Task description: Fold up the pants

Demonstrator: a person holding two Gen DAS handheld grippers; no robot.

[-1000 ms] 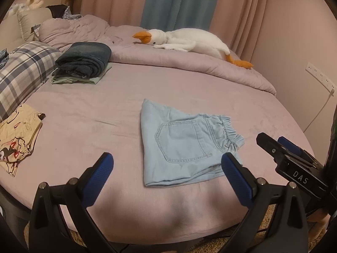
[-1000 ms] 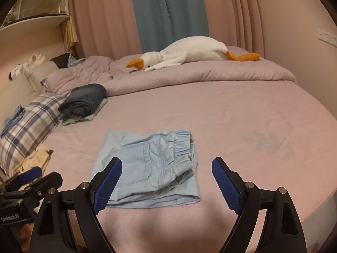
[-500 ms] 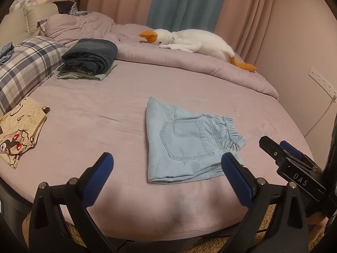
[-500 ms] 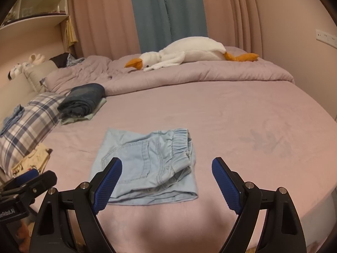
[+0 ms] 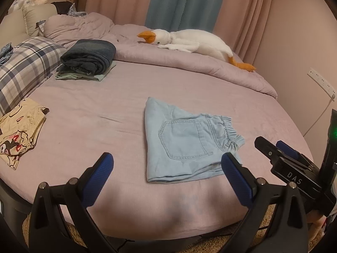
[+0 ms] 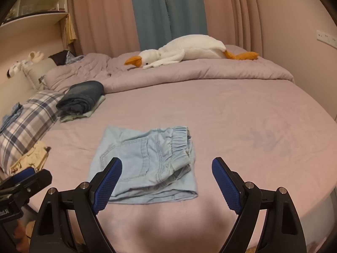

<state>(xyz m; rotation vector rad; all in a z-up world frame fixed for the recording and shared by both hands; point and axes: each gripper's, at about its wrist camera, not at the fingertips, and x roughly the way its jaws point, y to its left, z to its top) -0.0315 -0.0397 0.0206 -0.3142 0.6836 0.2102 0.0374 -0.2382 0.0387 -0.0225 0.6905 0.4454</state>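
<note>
Folded light-blue denim shorts (image 5: 189, 145), flat on near mauve round bed (image 5: 105, 109); left gripper (image 5: 167, 177) and right gripper (image 6: 166, 181) fingers spread, empty.

folded shorts (image 5: 187, 147) mid-bed (image 5: 94, 113), clothes stack (image 5: 88, 60) behind left, goose (image 5: 189, 42) behind

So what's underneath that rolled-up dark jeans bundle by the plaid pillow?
The dark jeans sit on a folded pale green garment, whose edges stick out below and beside them. Under that is the pink bedsheet. How the green piece is folded beneath the jeans is hidden.
</note>
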